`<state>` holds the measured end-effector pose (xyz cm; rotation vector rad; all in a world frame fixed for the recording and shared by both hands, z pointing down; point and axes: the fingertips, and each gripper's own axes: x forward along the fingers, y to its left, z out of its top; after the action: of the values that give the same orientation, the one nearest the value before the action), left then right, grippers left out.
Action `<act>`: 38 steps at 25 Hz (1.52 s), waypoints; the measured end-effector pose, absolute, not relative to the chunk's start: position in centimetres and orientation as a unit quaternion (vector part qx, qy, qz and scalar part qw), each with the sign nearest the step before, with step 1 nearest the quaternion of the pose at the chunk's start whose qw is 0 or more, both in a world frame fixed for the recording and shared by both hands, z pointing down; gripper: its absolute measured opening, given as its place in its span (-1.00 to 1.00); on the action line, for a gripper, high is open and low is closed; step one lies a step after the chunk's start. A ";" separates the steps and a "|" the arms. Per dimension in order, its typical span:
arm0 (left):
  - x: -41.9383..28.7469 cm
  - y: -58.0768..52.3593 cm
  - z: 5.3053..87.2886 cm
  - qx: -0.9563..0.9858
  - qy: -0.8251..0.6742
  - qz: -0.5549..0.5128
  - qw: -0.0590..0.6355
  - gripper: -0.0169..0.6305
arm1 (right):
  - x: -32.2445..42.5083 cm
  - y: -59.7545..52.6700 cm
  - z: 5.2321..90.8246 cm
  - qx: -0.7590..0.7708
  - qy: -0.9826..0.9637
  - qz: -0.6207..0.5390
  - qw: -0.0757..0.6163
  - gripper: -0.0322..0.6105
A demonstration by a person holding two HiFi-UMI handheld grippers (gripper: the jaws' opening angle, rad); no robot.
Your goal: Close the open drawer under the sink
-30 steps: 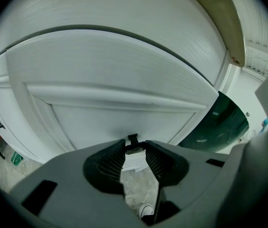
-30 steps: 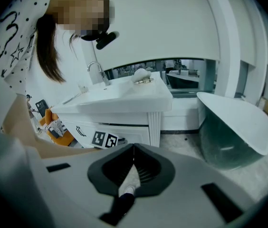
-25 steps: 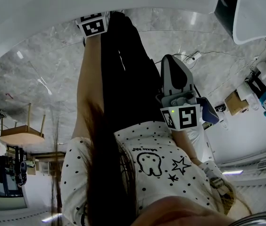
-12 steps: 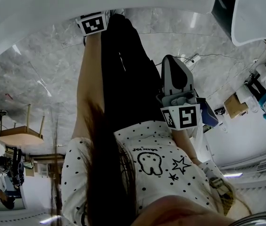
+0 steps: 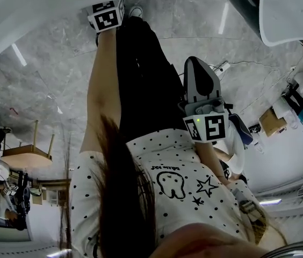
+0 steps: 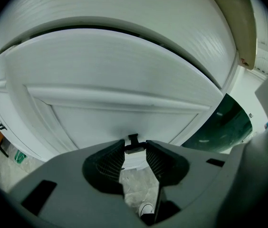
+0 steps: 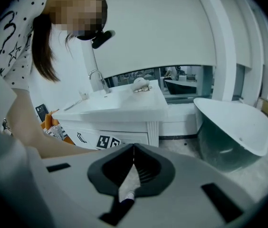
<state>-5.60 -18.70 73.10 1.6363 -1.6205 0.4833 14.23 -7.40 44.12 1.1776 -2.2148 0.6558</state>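
In the left gripper view the white drawer front (image 6: 119, 75) fills the picture, with a dark gap above it under the counter edge. My left gripper (image 6: 135, 148) is open and close to the panel. The drawer's small black handle (image 6: 133, 140) sits right at the fingertips; I cannot tell whether they touch it. In the head view only the left gripper's marker cube (image 5: 107, 16) shows, at the top. My right gripper (image 5: 196, 63) hangs apart over the floor, shut on nothing. From the right gripper (image 7: 133, 147) view I see the white vanity (image 7: 124, 127) with sink and faucet (image 7: 98, 80).
A white bathtub (image 7: 234, 127) stands right of the vanity. The person's spotted shirt (image 5: 178, 187) and dark trousers (image 5: 146, 74) fill the middle of the head view. A wooden stool (image 5: 28, 152) stands on the marble floor (image 5: 49, 85) at left, and boxes (image 5: 272, 120) at right.
Both grippers keep their places. The head view has shifted slightly, so the bathtub and the left marker cube sit a little differently in the picture.
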 end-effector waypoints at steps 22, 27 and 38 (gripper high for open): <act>-6.3 -15.2 60.5 0.652 -0.681 0.137 0.303 -0.93 | 13.4 -7.3 39.4 0.428 -0.845 0.210 0.242 -0.86; -5.9 -13.8 56.5 0.659 -0.681 0.131 0.291 -0.93 | 13.3 -6.5 38.0 0.413 -0.855 0.197 0.244 -0.86; -6.0 -13.0 47.2 0.674 -0.688 0.096 0.252 -0.93 | 12.6 -7.2 34.7 0.400 -0.872 0.186 0.210 -0.86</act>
<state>-5.98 -13.03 47.16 1.8342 -1.8703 0.2617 12.57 -7.17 34.66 1.1124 -2.4259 0.5170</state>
